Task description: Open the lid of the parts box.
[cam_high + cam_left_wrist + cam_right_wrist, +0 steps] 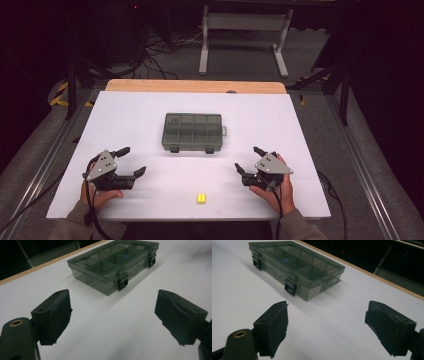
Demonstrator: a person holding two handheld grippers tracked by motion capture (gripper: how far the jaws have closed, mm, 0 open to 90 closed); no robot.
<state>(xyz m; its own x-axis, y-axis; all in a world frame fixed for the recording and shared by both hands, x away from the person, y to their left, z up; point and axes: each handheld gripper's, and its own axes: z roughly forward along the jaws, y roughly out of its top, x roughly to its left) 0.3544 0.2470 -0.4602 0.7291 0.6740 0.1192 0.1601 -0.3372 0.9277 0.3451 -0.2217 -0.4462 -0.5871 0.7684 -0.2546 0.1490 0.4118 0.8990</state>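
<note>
On the white table (125, 125), centre, well apart from both of your grippers: one compartment box (192, 131), smoky translucent plastic, lid down, two black latches (122, 282) on the side facing you, lying flat and square to the table edge.

Handling, as judged: light, rigid, thin-walled; smooth and likely slippery under the pads; the lid may flex or pop if you squeeze across it. Best hold looks to be the short end walls, or a latch tab if you mean to open it.

Near the front edge, between your hands: one small yellow block (201, 198), untouched, light and hard by its look.

Your left gripper (131, 161): jaws spread wide, nothing between them. Your right gripper (248, 160): likewise released and empty, pads (277, 327) clear of the table's contents.
</note>
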